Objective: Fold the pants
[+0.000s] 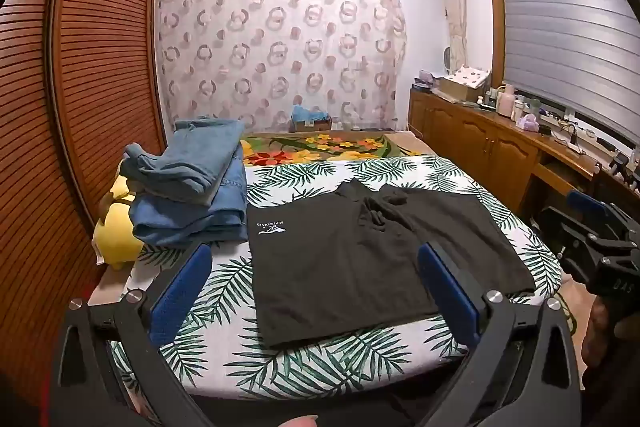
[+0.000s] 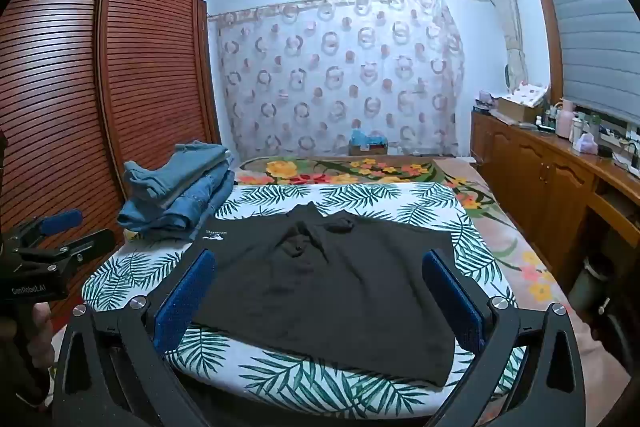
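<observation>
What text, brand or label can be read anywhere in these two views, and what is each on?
"SEPTWOLVES", white, upside down: black fabric pants, by a white logo.
"GenRobot.AI": black body of the left gripper, right wrist view.
"DAS", cut off: black body of the right gripper, left wrist view.
Pants logo in the right wrist view: too small to read.

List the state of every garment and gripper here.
Black pants with white logo: spread flat on the leaf-print bed cover, not yet folded.
Blue denim stack: folded, piled beside the pants.
Left gripper: open, empty.
Right gripper: open, empty.
</observation>
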Demonstrator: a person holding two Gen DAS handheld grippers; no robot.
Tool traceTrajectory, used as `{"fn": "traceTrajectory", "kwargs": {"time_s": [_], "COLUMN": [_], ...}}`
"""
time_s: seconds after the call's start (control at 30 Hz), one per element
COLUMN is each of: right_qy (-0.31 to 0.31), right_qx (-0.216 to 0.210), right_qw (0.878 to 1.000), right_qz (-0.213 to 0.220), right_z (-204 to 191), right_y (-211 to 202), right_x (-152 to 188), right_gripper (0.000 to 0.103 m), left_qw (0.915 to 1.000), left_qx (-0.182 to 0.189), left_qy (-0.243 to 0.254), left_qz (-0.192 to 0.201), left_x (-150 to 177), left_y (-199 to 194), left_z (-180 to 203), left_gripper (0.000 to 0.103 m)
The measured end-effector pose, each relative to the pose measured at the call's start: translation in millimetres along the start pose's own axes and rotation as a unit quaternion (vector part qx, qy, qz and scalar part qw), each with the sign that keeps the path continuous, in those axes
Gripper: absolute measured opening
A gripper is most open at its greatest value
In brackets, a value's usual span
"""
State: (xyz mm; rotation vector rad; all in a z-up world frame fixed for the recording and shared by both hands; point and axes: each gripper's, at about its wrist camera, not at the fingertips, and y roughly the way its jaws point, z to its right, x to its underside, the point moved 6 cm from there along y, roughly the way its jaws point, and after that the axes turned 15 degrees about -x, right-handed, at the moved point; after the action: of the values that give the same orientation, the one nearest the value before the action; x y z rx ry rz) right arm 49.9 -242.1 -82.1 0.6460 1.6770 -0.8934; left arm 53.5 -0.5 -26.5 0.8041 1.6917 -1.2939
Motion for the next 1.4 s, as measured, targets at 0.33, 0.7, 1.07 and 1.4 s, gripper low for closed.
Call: {"fn": "traceTrajectory", "kwargs": {"time_s": [0.33, 0.7, 1.07, 1.4], "right_qy": [-0.011, -0.011, -0.009, -0.01], "right_qx": [0.004, 0.002, 0.002, 0.001], "right_qw": [1.0, 1.0, 1.0, 1.0], "right_qz": [-0.003, 0.0, 0.0, -0.002], "right_z": [-1.7, -3.0, -3.3, -3.2], "right_y": [-1.0, -1.9, -1.4, -2.8], "right_x": [-0.7, 0.6, 1.5, 0.8], "right_gripper": [0.103, 0.103, 0.103, 0.103], "left_qw": [1.0, 0.9999, 0.9999, 0.9999], "left_qx": [0.004, 0.005, 0.005, 0.005], "left_qy": [-0.006, -0.008, -0.008, -0.008], "left_qz": [-0.006, -0.006, -0.006, -0.006], "left_x": [0.8, 0.7, 0.8, 0.6], "left_y": [2.6, 2.4, 2.9, 2.9], "left_z": [0.3, 1.1, 1.1, 1.2], "left_gripper": [0.103, 0.103, 0.103, 0.103]}}
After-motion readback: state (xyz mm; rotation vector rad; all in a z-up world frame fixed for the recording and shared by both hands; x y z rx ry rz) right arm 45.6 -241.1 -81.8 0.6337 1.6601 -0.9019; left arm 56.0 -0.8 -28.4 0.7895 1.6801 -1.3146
